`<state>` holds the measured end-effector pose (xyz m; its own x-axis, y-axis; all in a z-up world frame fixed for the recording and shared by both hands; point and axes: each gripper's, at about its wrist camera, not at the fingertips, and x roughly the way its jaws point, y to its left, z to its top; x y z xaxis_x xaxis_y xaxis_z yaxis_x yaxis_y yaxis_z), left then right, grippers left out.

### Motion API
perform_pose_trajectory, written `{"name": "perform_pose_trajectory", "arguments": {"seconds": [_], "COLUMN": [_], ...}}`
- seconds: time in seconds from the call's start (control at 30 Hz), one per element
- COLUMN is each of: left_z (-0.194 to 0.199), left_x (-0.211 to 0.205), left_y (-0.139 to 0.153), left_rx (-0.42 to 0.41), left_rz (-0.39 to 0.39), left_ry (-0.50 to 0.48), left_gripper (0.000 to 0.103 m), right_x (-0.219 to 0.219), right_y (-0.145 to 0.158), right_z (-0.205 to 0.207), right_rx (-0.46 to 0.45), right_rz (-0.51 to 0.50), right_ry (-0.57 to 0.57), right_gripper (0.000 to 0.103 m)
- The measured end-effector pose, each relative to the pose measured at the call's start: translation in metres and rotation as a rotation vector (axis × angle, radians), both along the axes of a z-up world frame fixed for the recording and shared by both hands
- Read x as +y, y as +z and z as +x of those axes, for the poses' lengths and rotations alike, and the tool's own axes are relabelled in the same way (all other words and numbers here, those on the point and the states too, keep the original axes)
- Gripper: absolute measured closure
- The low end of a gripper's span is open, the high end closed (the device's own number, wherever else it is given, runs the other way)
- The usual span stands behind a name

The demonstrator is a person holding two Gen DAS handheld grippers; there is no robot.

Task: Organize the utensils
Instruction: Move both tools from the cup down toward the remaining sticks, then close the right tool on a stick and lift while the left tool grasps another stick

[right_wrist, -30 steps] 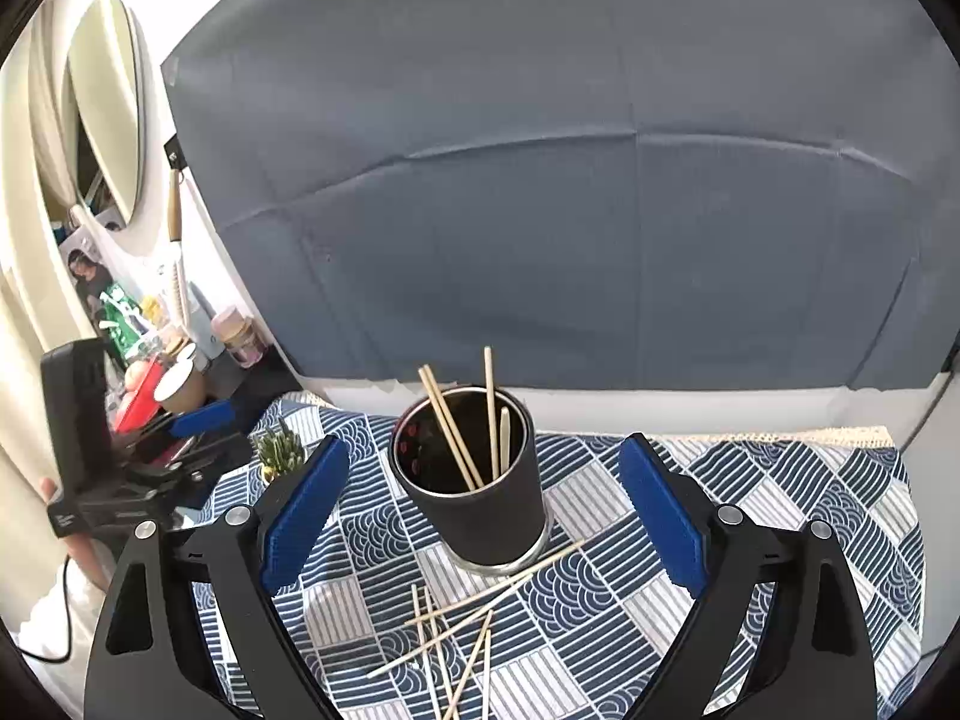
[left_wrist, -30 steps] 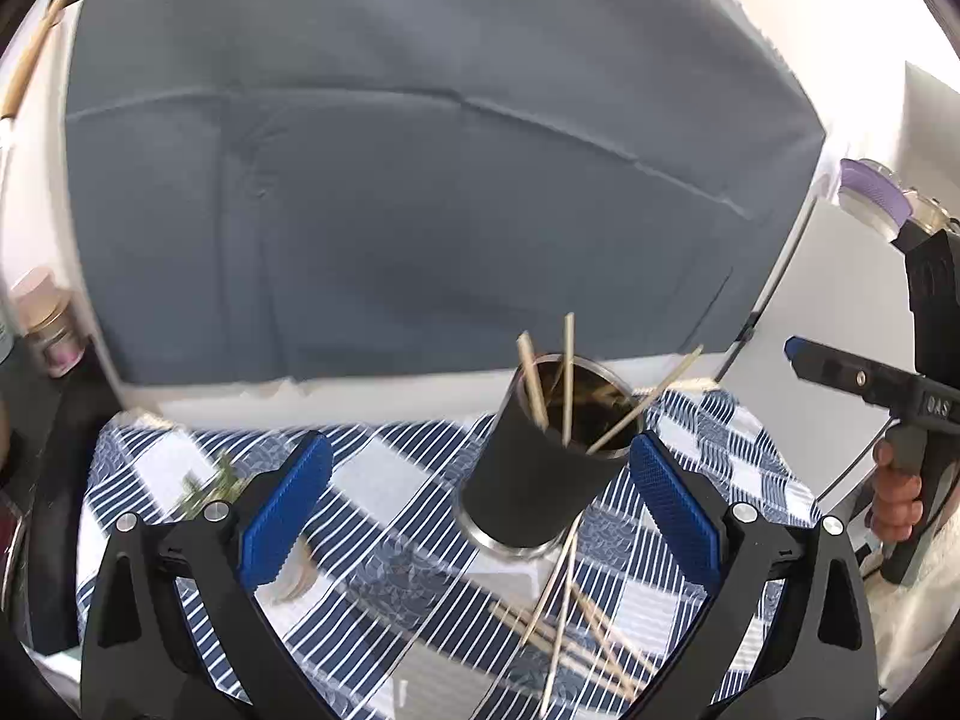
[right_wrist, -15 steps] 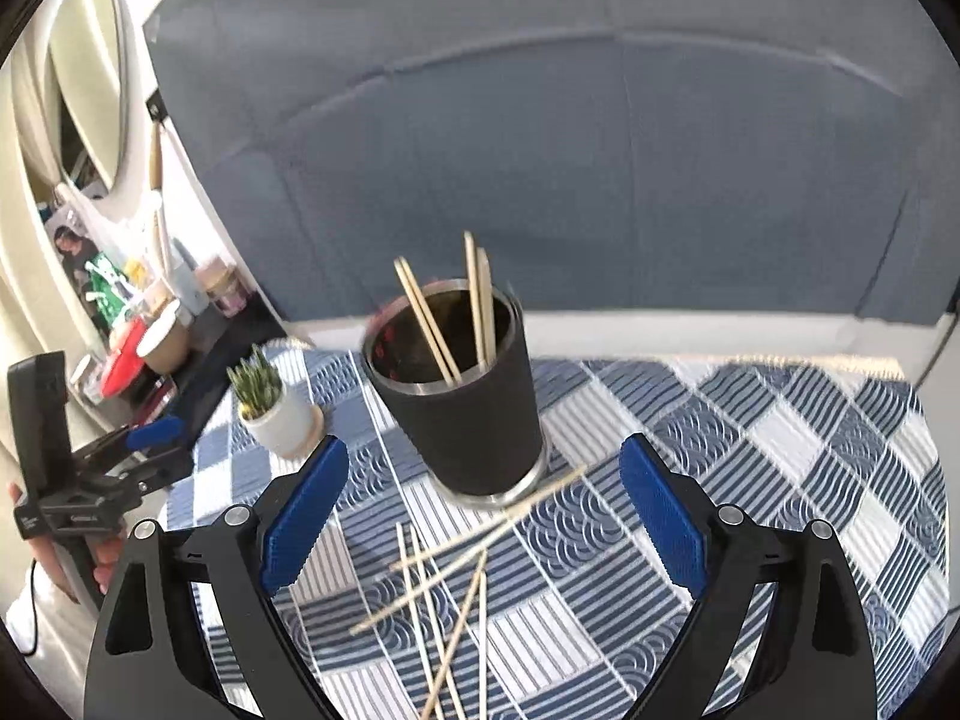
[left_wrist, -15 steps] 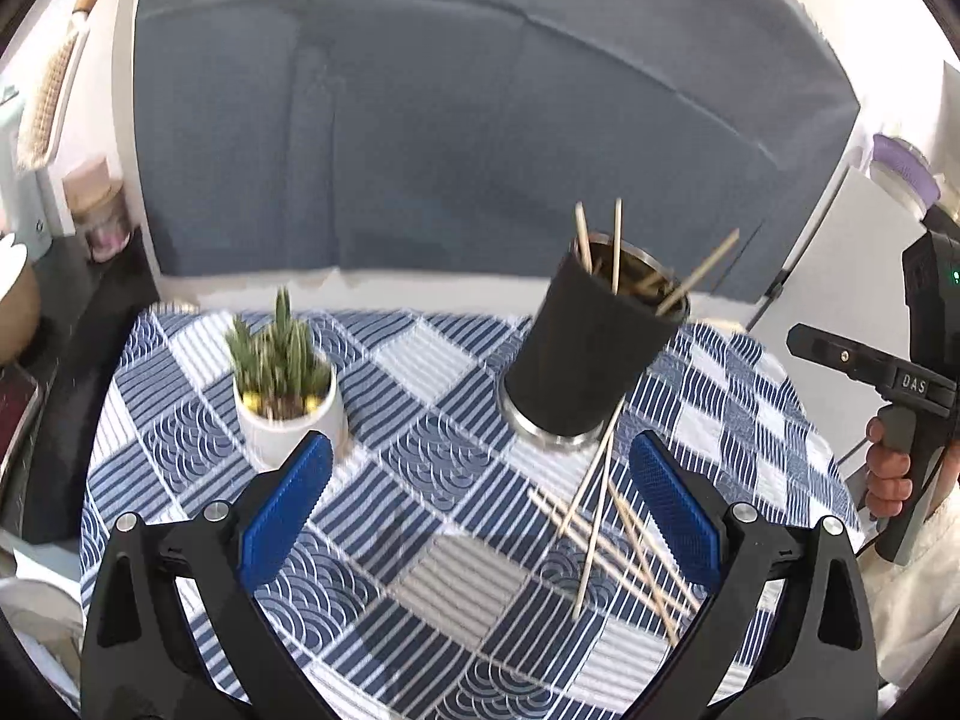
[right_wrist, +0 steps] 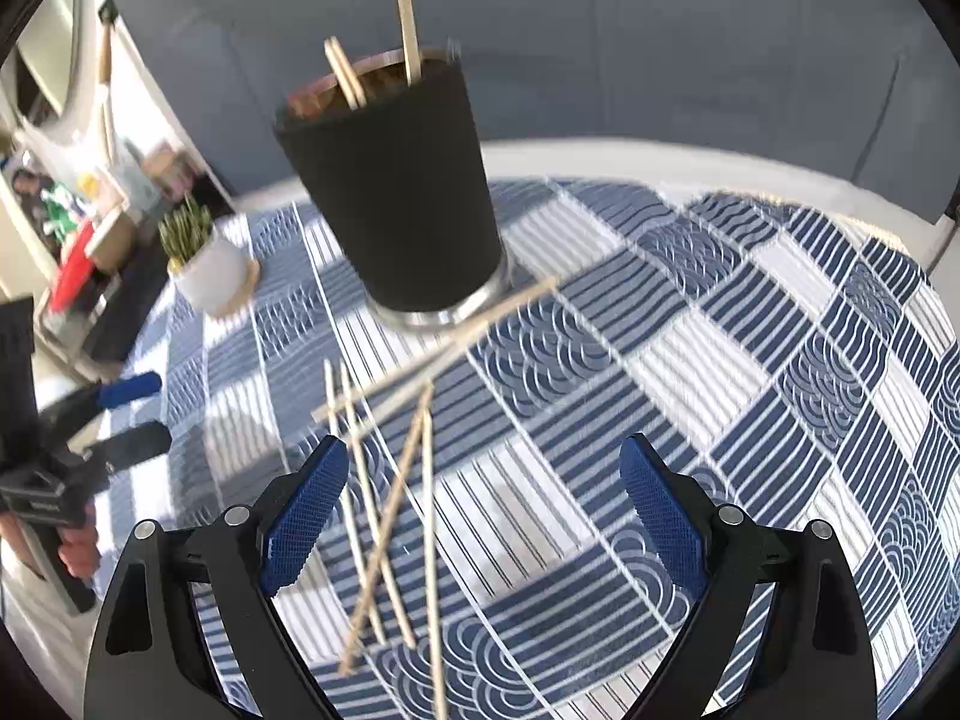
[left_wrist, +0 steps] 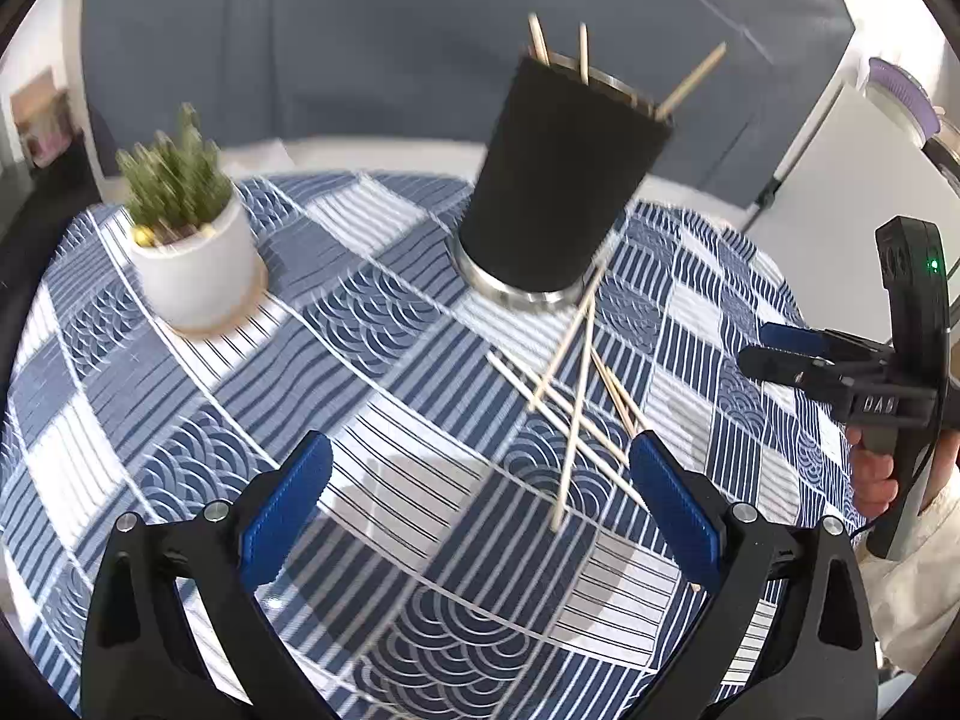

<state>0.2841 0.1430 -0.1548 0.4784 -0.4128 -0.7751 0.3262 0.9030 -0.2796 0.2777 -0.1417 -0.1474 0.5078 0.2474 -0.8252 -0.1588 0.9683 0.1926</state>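
i'm at the pickup step: both my left gripper (left_wrist: 477, 504) and right gripper (right_wrist: 483, 507) have fingers spread, holding nothing. loose chopsticks (right_wrist: 384, 516) lie on the surface beside the black cup (right_wrist: 390, 192), so next i pinch one
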Motion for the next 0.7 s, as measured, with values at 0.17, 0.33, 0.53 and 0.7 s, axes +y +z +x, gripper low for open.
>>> {"name": "perform_pose_trajectory", "arguments": {"seconds": [0.17, 0.33, 0.53, 0.7], "left_z": [0.002, 0.007, 0.021, 0.03], "left_x": [-0.025, -0.047, -0.069, -0.084], "left_y": [-0.019, -0.032, -0.05, -0.059], "left_rx": [0.04, 0.073, 0.119, 0.121], "left_rz": [0.043, 0.095, 0.238, 0.333], "left_ry": [-0.063, -0.123, -0.164, -0.2], "left_gripper": [0.006, 0.006, 0.006, 0.013], "right_x": [0.006, 0.013, 0.021, 0.026], "right_y": [-0.028, -0.048, -0.062, -0.071], "right_z": [-0.005, -0.008, -0.002, 0.003], "right_rx": [0.06, 0.103, 0.145, 0.165], "right_rz": [-0.049, -0.088, -0.124, -0.198], "right_ry": [0.02, 0.052, 0.065, 0.065], "right_gripper": [0.015, 0.015, 0.015, 0.016]}}
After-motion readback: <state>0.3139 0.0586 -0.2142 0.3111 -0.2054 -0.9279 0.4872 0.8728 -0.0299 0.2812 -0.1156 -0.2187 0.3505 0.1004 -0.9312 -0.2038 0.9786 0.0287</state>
